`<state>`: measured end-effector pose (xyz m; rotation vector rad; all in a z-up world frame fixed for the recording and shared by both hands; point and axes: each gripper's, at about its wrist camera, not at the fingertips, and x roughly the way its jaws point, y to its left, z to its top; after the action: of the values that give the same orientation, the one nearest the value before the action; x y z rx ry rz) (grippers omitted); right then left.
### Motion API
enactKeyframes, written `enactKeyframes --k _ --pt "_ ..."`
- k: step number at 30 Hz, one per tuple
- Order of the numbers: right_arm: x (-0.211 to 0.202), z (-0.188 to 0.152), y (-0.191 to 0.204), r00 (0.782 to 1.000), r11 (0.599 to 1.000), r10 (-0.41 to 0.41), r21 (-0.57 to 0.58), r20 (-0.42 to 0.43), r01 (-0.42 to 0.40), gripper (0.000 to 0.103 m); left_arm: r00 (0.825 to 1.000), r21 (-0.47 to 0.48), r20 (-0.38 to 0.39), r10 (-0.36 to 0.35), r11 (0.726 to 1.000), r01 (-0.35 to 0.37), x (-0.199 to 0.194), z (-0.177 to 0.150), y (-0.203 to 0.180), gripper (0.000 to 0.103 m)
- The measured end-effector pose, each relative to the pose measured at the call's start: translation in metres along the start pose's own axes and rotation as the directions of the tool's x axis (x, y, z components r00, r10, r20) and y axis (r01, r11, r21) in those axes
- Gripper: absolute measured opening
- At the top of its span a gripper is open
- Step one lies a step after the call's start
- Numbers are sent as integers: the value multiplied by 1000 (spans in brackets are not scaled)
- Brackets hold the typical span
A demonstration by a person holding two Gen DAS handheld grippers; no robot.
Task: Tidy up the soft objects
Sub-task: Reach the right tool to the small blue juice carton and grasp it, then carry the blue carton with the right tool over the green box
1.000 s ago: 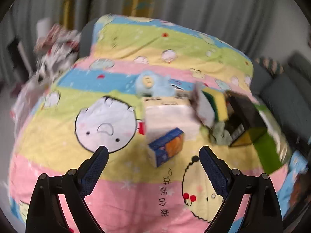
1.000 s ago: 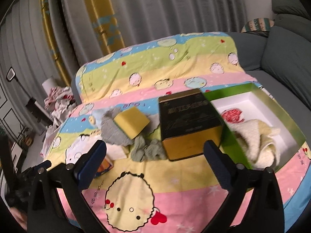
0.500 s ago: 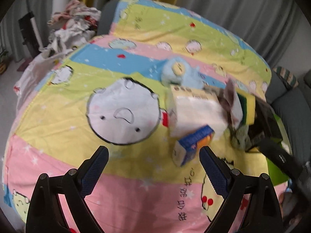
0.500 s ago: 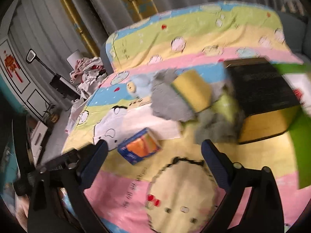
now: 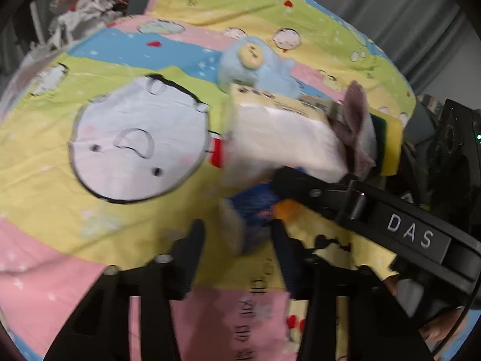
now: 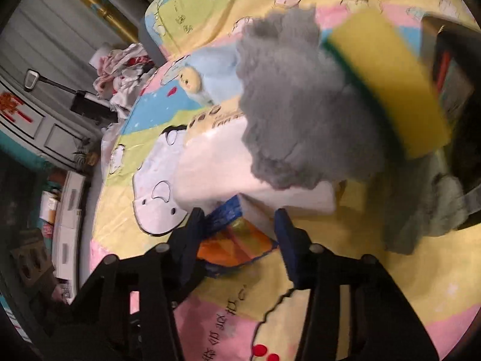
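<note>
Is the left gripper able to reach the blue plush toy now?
Probably not directly. The left gripper is low in front; the small blue-orange pack and the white tissue pack lie between it and the plush toy.

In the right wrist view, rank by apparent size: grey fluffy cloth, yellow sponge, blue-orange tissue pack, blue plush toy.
1. Grey fluffy cloth
2. Yellow sponge with green backing, nearer the camera, so unsure
3. Blue-orange tissue pack, partly hidden
4. Blue plush toy
</note>
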<state>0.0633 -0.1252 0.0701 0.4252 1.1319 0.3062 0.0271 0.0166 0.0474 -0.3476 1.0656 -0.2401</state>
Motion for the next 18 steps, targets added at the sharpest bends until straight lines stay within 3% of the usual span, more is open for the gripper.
enactKeyframes --k 4,9,14,18 --pt "-16 -9 2 999 1000 1 -13 40 0 44 999 51 40 0 999 -2 -8 -6 -14 35" --pt "-61 -27 -2 991 1000 -12 6 131 11 44 994 140 85 -75 988 62 -33 -22 -35 35" --pt "-110 -62 -9 964 998 -65 37 258 57 45 982 277 96 -160 952 128 -52 -48 -66 35" --pt "-139 -84 -21 947 992 -105 103 302 77 46 971 354 97 -219 919 172 -61 -68 -85 35"
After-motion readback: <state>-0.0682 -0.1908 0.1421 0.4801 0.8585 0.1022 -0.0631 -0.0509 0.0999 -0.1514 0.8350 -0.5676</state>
